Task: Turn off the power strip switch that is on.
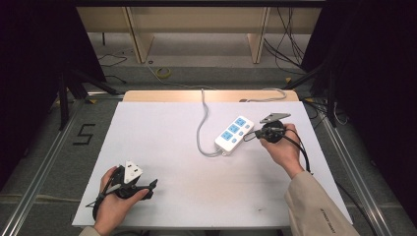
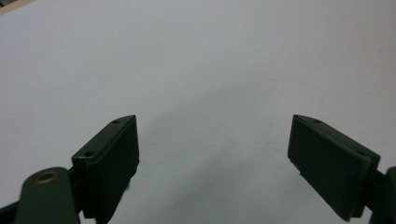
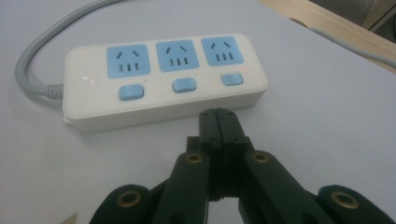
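A white power strip (image 1: 234, 133) with three blue sockets and three blue switches lies right of the table's middle; its grey cord (image 1: 201, 129) runs off the far edge. My right gripper (image 1: 252, 133) is shut with nothing between its jaws, tips just off the strip's right side. In the right gripper view the shut right gripper (image 3: 218, 120) points at the long side of the power strip (image 3: 163, 77), near the middle switch (image 3: 183, 84). My left gripper (image 1: 153, 186) rests at the near left, open and empty. Its fingers (image 2: 114, 158) stand wide apart over bare white surface.
The white table (image 1: 162, 142) has a wooden strip (image 1: 162, 95) along its far edge. Metal rails (image 1: 44, 162) run on the floor at both sides. Wooden furniture legs (image 1: 140, 42) and loose cables (image 1: 290, 39) lie beyond the table.
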`<state>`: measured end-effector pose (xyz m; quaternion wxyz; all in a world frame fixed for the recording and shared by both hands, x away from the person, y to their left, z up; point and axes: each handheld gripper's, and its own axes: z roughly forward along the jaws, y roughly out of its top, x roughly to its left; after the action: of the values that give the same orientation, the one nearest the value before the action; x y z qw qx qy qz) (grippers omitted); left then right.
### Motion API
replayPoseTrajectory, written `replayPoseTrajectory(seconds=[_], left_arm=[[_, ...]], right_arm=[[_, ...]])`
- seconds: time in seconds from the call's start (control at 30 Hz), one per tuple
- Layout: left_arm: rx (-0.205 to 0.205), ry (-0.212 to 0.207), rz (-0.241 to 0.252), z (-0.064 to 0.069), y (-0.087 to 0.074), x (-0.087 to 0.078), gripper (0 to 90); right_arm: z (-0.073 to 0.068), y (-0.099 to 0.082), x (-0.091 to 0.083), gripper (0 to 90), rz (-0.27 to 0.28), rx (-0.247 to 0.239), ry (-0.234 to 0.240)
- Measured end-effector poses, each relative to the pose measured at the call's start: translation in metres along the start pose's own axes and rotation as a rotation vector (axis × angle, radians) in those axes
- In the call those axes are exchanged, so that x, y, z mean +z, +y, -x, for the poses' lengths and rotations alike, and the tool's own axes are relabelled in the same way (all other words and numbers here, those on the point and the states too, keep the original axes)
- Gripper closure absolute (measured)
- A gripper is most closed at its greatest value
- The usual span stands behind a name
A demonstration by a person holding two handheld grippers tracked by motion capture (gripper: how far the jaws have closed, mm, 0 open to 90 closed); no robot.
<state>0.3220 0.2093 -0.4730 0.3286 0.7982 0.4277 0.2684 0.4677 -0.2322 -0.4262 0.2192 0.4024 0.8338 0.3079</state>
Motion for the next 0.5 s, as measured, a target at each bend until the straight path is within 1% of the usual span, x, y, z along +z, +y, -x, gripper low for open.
replayPoseTrajectory(seconds=[0.17,0.5], left_arm=[[-0.001,-0.003,0.002,0.001,0.0,0.0,16.5],[0.002,-0.004,0.003,0.001,0.0,0.0,16.5]], right_arm=[[0.0,0.004,0.002,90.0,-0.004,0.0,-0.004],[0.003,0.012,0.012,90.0,-0.029,-0.001,-0.01]])
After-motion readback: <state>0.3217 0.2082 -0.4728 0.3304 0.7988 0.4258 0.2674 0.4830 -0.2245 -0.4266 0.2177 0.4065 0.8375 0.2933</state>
